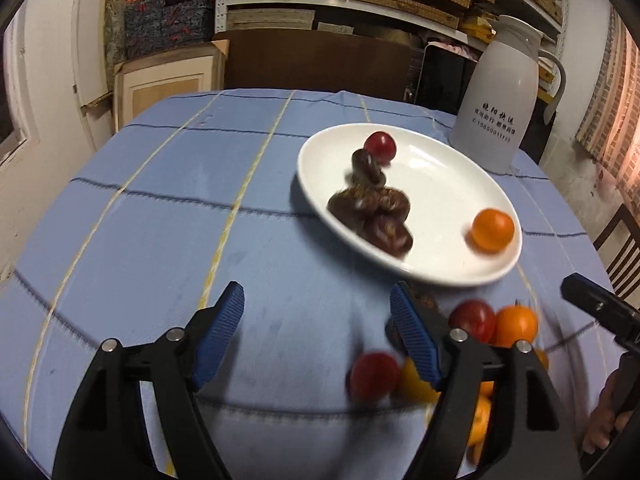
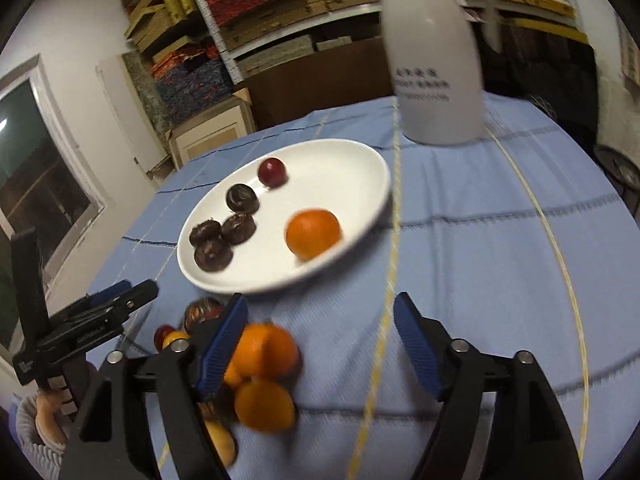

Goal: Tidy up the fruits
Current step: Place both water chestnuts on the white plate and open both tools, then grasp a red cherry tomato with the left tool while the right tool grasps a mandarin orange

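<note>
Left wrist view: left tool (image 1: 316,334) has its jaws apart with nothing between them, over bare table (image 1: 160,240); the plate (image 1: 472,276) already holds a red fruit (image 1: 380,146), an orange (image 1: 493,229) and a clump of dark brown fruits (image 1: 372,208), so roughly half looks done. Right wrist view: right tool (image 2: 320,344) is also apart and empty, and a loose pile of oranges and red fruits (image 2: 260,376) sits on the table just short of the plate, unsorted.
</note>
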Tool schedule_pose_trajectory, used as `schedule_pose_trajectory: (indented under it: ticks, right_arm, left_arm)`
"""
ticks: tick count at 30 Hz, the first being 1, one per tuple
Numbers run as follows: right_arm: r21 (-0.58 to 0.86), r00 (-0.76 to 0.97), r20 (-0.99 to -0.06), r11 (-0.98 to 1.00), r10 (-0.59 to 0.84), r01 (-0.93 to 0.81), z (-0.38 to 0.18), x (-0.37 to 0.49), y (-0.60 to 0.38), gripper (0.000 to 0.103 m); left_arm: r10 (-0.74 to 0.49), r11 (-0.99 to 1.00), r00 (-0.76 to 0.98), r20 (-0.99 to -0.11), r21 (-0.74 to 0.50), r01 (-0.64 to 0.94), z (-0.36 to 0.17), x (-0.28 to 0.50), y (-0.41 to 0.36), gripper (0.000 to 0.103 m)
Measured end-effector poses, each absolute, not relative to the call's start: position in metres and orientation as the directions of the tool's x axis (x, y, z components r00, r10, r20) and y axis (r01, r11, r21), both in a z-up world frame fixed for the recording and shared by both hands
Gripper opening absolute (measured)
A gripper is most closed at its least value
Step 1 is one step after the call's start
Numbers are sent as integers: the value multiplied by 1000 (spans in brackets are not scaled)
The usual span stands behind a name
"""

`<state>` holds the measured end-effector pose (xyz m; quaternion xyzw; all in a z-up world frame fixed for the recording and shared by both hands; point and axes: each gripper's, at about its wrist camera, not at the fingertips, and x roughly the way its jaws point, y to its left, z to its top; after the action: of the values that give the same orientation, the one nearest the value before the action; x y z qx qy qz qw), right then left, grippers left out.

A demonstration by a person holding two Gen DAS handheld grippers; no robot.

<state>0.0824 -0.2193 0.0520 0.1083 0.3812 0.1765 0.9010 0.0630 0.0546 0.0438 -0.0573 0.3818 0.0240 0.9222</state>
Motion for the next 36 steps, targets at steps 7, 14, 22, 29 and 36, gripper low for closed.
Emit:
schedule_pose_trajectory:
  ticks: [7, 14, 22, 29, 36]
  right_arm:
    - [399, 633, -652, 899, 417, -181, 41, 72, -239, 84]
    - [384, 617, -664, 901, 422, -202, 38, 68, -233, 89]
    - [396, 615, -659, 894, 434, -208, 40, 67, -232, 89]
    - [409, 555, -668, 867, 496, -284, 37, 64, -216, 89]
    - [391, 515, -692, 862, 506, -322, 31, 59, -204, 74]
  left_arm:
    - [-16, 991, 682, -732, -102, -87, 32, 39, 57, 83]
    - [-1, 996, 644, -765, -55, -64, 19, 45, 46, 86]
    - [139, 982, 660, -738, 16, -188, 27, 43, 70, 93]
    - [5, 993, 631, -776, -70, -94, 18, 49, 65, 62]
    - [-30, 993, 610, -792, -95, -74, 10, 54, 63, 45]
